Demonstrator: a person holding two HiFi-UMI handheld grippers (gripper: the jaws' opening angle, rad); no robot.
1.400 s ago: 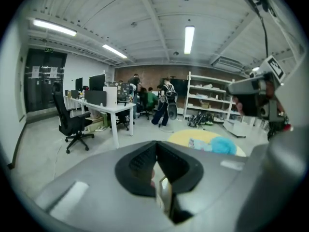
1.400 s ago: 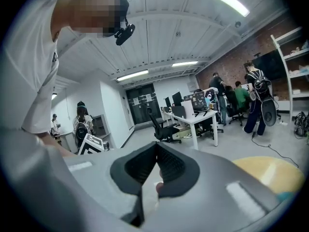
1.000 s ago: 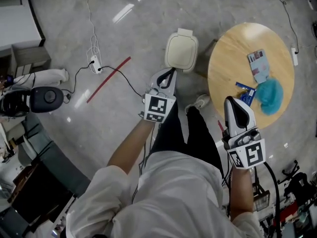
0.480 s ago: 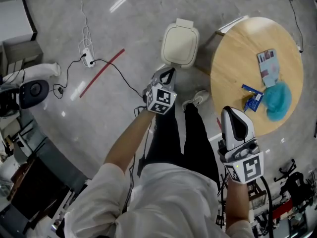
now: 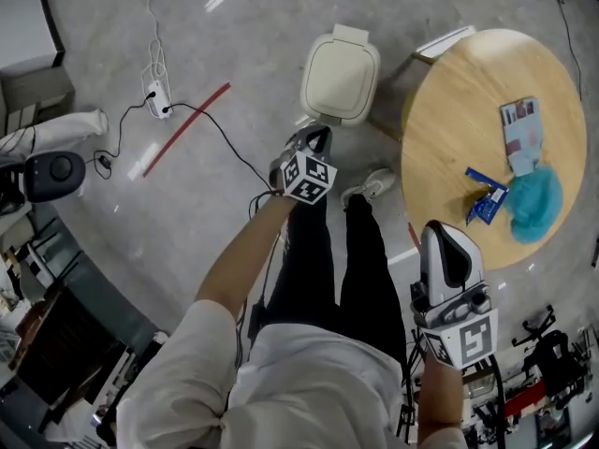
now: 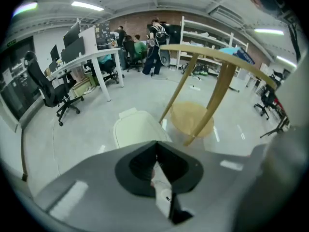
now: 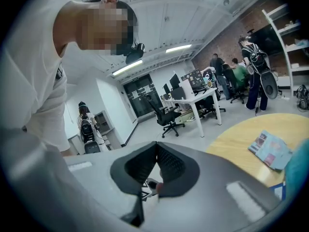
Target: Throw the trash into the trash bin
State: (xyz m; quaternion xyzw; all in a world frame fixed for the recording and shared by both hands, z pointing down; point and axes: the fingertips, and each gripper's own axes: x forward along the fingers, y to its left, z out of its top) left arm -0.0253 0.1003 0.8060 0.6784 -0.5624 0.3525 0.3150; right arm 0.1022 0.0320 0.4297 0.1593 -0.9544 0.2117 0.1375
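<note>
The cream trash bin [image 5: 340, 73] stands on the floor with its lid down, left of the round wooden table [image 5: 449, 129]. On the table lie a blue wrapper [image 5: 487, 204], a teal fluffy clump [image 5: 535, 204] and a printed packet [image 5: 521, 137]. My left gripper [image 5: 323, 131] hangs low just in front of the bin, jaws shut and empty. The left gripper view shows the bin [image 6: 135, 129] right ahead of the left gripper [image 6: 155, 143]. My right gripper [image 5: 441, 226] is held short of the table's near edge, shut, with nothing in it. In its own view the right gripper [image 7: 156, 143] has the tabletop [image 7: 241, 134] to the right.
The person's legs and shoes [image 5: 372, 185] are between bin and table. A power strip with cables [image 5: 154, 96] and a red tape strip [image 5: 182, 131] lie on the floor at left. The table's slanted legs [image 6: 217, 95] rise right of the bin. Desks and chairs [image 6: 87, 66] stand farther off.
My left gripper has sunk toward the floor in front of the bin. My right gripper has dropped a little and drawn back from the table's edge. Both stayed shut.
</note>
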